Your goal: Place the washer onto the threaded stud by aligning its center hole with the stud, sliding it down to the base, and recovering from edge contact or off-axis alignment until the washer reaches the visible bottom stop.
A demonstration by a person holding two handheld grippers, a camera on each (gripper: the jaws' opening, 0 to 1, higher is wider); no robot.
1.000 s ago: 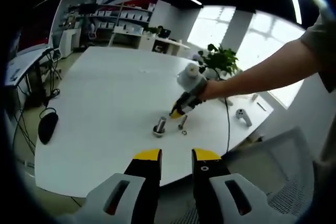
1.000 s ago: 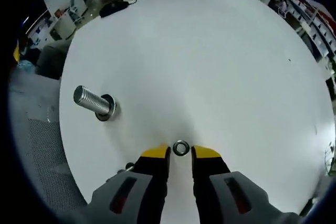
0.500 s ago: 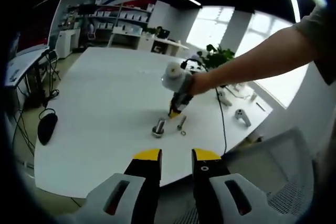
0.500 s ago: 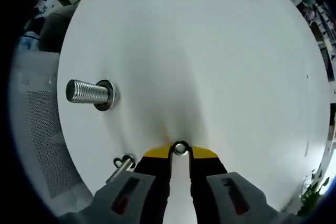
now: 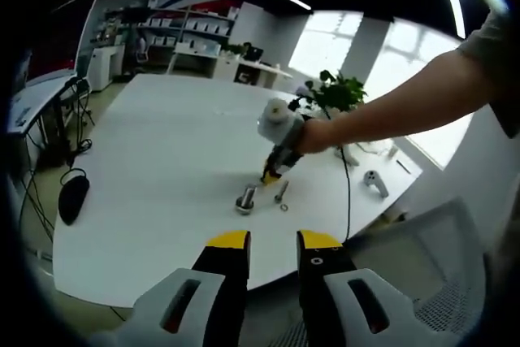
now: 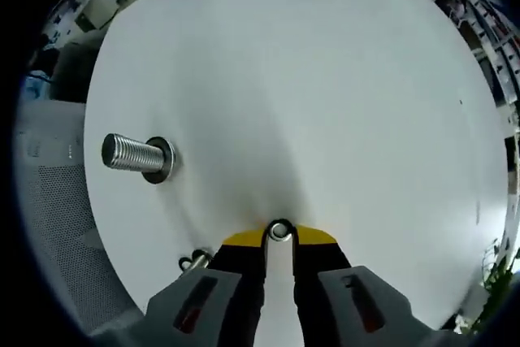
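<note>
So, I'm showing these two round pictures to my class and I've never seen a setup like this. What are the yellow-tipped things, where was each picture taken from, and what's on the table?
There is no robot here. A person holds a two-jaw hand tool in each hand, and each tool carries a wide-angle camera looking out along its own jaws.

In the left gripper view, the left gripper hangs back off the edge of the white table, jaws apart, holding nothing. It sees the person's arm reaching in with the other tool.

In the right gripper view, the right gripper points down at the table, with a small metal washer pinched between its yellow tips.

On the table stand a thick threaded stud on a flat base and, nearer the right gripper, a smaller bolt. A dark computer mouse lies near the table's edge.

The washer is not yet on the stud.
</note>
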